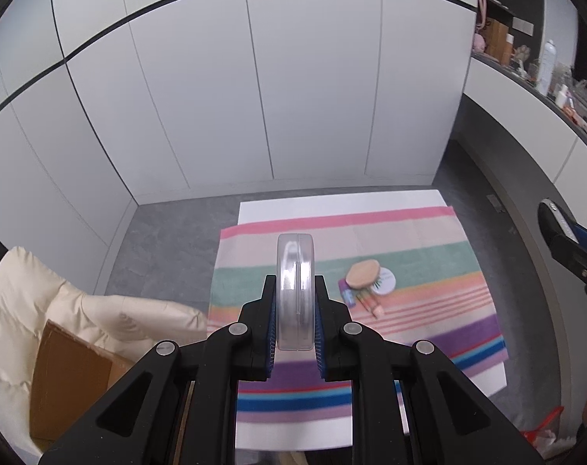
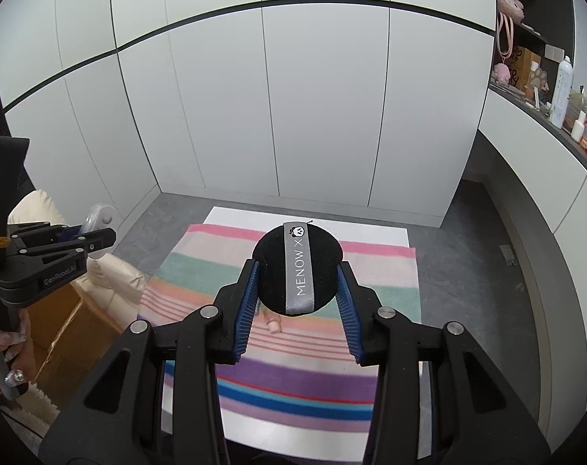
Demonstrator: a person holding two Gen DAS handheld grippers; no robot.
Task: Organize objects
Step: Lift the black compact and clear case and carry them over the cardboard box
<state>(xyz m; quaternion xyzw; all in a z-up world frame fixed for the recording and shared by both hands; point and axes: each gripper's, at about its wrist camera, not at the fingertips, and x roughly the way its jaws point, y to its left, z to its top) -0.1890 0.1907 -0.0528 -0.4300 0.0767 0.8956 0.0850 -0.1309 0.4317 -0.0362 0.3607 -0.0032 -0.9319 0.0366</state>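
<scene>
My left gripper [image 1: 295,290] is shut on a clear round plastic case [image 1: 295,290], held on edge above the striped cloth [image 1: 409,263]. My right gripper [image 2: 298,271] is shut on a black round powder puff [image 2: 270,271] with a grey "MENOW" ribbon, held above the same cloth [image 2: 378,283]. On the cloth lie a tan oval sponge [image 1: 364,274] over a white round tin [image 1: 386,283], a purple stick [image 1: 346,291] and a peach tube [image 1: 372,304]. The left gripper with the case [image 2: 95,217] shows at the left of the right wrist view.
The cloth covers a white board [image 1: 332,203] on a grey floor. A cardboard box [image 1: 68,379] and a cream padded jacket [image 1: 99,310] lie to the left. White cabinet doors [image 1: 254,97] stand behind. A cluttered shelf [image 1: 545,69] runs along the right.
</scene>
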